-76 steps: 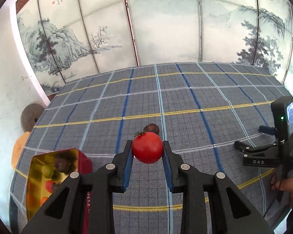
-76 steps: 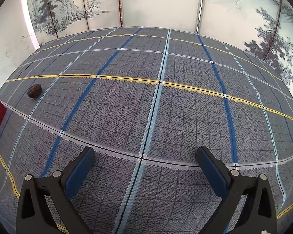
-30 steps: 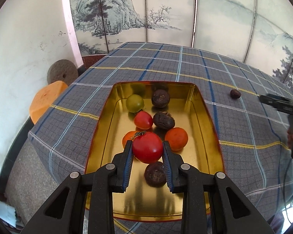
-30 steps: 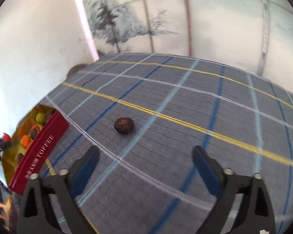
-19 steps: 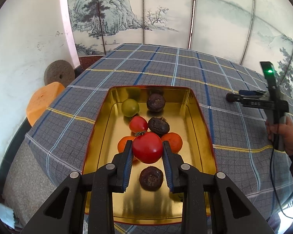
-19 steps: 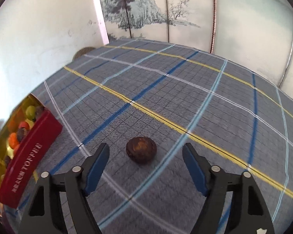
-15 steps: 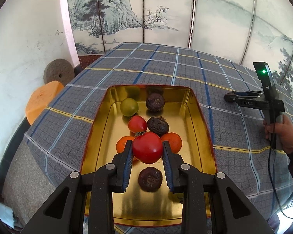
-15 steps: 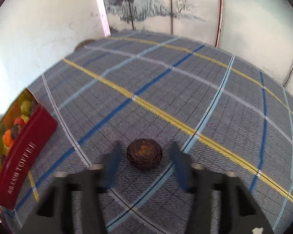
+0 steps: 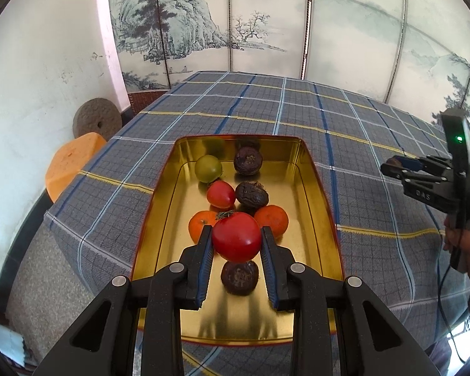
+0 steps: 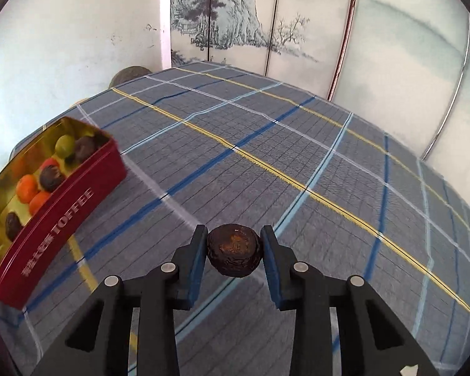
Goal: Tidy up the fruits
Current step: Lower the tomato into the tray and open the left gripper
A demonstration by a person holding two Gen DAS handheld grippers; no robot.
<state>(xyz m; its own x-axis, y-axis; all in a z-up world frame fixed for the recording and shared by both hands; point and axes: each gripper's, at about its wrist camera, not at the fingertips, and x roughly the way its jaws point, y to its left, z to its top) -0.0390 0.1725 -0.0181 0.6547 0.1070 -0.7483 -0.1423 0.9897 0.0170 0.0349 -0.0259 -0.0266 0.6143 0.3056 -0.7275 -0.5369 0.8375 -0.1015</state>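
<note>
My left gripper (image 9: 236,244) is shut on a red tomato (image 9: 236,240) and hovers over the gold-lined tin (image 9: 169,194). Inside the tin lie a green fruit (image 9: 208,168), a smaller red tomato (image 9: 221,193), two orange fruits (image 9: 272,218) and three dark wrinkled fruits (image 9: 248,160). My right gripper (image 10: 235,252) is shut on another dark wrinkled fruit (image 10: 234,250) just above the plaid tablecloth (image 10: 297,144). The same right gripper (image 9: 391,167) shows at the right edge of the left wrist view. The red "TOFFEE" tin (image 10: 56,219) lies to its left.
A round millstone (image 9: 97,122) and an orange stool (image 9: 70,164) stand by the wall beyond the table's left edge. A painted folding screen (image 9: 266,22) runs behind the table. A person's hand (image 9: 463,244) holds the right gripper's handle.
My right gripper swung toward the dark fruit on the cloth and shut on it. My left gripper kept the tomato over the tin, barely shifting.
</note>
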